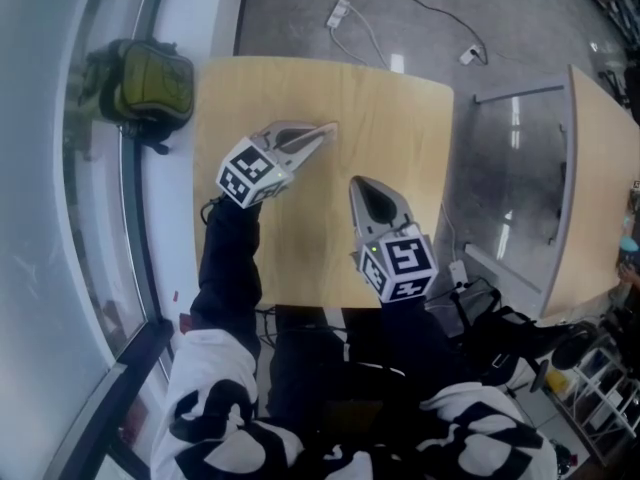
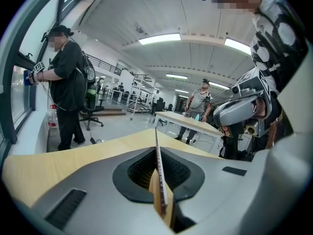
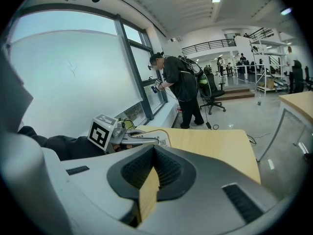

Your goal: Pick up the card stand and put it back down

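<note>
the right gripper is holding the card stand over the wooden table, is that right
Not quite: it is the left gripper that holds the card stand over the wooden table. The left gripper view shows its jaws shut on it. The right gripper is shut on nothing.

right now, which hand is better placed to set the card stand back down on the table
Left. The left hand-held gripper is shut on the card stand above the table; the right hand-held gripper is shut and empty.

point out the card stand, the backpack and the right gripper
card stand (image 3: pixel 163 141): right gripper view, its printed corner
backpack (image 1: pixel 150 83): head view, its green front
right gripper (image 1: pixel 360 186): head view, between its jaws' tips
</note>
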